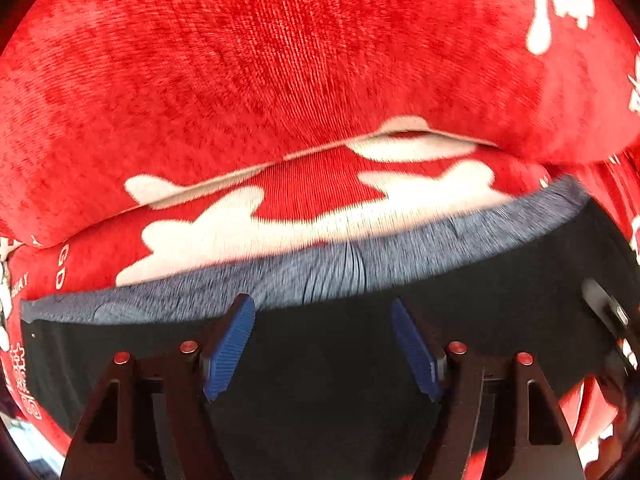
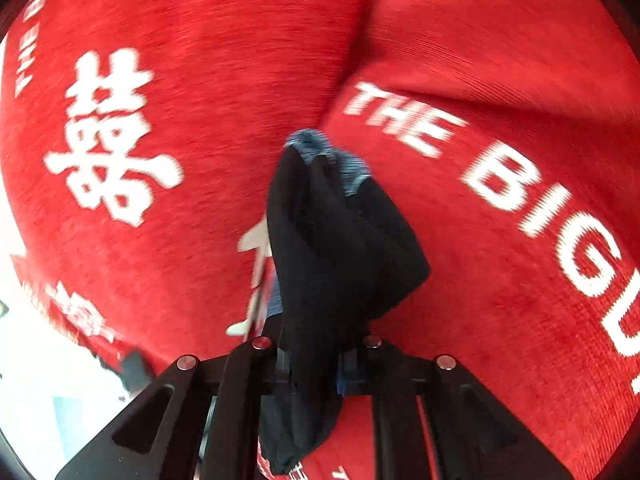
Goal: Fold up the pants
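The pants (image 1: pixel 328 360) are black with a grey-blue ribbed waistband (image 1: pixel 320 268). In the left wrist view they lie flat on a red cloth, and my left gripper (image 1: pixel 323 320) is open just above the black fabric, its blue pads (image 1: pixel 230 346) apart and empty. In the right wrist view my right gripper (image 2: pixel 316 368) is shut on a bunched fold of the pants (image 2: pixel 336 248), which rises between the fingers with the grey-blue band (image 2: pixel 320 148) at its tip.
A red cloth (image 1: pixel 240 60) with white characters and lettering (image 2: pixel 500 176) covers the surface under the pants in both views. It is creased into a fold (image 1: pixel 360 144) beyond the waistband. A bright white area (image 2: pixel 36 380) lies past the cloth's left edge.
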